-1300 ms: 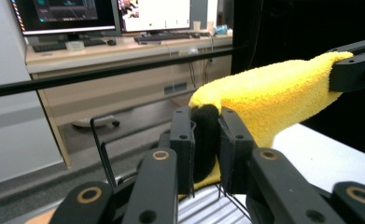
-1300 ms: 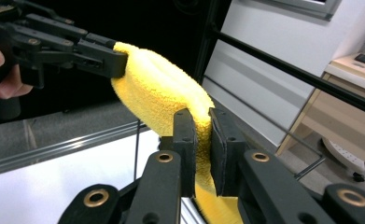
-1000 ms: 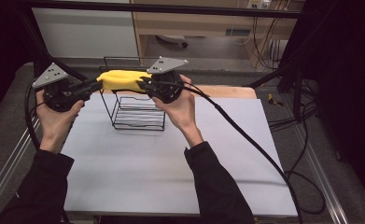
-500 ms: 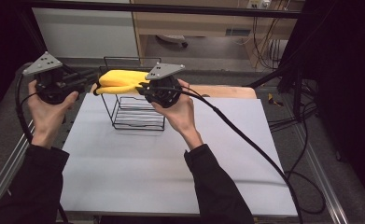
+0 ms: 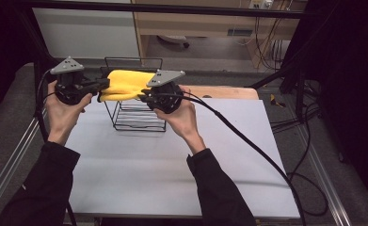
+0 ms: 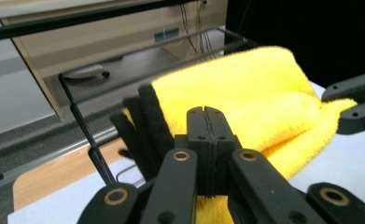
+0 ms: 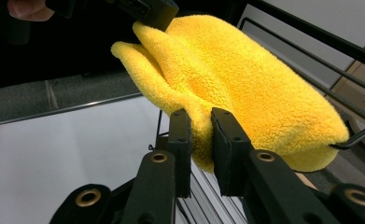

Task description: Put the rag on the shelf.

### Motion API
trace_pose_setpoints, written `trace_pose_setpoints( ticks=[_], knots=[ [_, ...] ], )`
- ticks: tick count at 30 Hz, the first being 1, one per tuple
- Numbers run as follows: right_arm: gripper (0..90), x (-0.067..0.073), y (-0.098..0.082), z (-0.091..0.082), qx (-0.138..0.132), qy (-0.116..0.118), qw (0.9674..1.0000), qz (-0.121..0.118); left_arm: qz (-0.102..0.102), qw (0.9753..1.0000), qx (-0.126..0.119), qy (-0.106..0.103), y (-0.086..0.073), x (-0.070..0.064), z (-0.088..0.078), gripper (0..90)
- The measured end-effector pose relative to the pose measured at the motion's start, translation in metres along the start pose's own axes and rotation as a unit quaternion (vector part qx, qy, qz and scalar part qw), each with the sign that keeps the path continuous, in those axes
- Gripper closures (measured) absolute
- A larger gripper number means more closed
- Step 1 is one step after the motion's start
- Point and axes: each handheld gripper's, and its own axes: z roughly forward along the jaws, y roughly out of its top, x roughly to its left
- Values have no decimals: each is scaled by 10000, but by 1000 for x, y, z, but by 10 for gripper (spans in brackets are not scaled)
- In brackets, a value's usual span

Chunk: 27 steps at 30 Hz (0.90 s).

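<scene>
The left gripper has just closed its jaws on the cloth; the right gripper grips it too, above the rack.

Fluffy yellow cloth, wire rack

The high view looks down from above the table; both gripper views face the yellow cloth closely.

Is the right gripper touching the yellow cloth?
Touching. In the right gripper view, the right gripper has both pads pinching a fold of the yellow cloth.
</scene>
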Motion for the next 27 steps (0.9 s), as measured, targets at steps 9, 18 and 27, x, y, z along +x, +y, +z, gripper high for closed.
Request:
trace_pose_setpoints(
  ticks=[9, 18, 27],
  knots=[
    [697, 1, -10, 6, 122, 93, 9998, 106, -1, 9998, 190, -68, -14, 3, 7, 899],
    [820, -1, -14, 9, 55, 206, 9984, 515, 11, 9995, 295, -83, -26, 2, 17, 899],
    [894, -9, -32, 27, 216, -70, 9949, 985, 23, 9995, 315, -28, -36, 1, 30, 899]
  ],
)
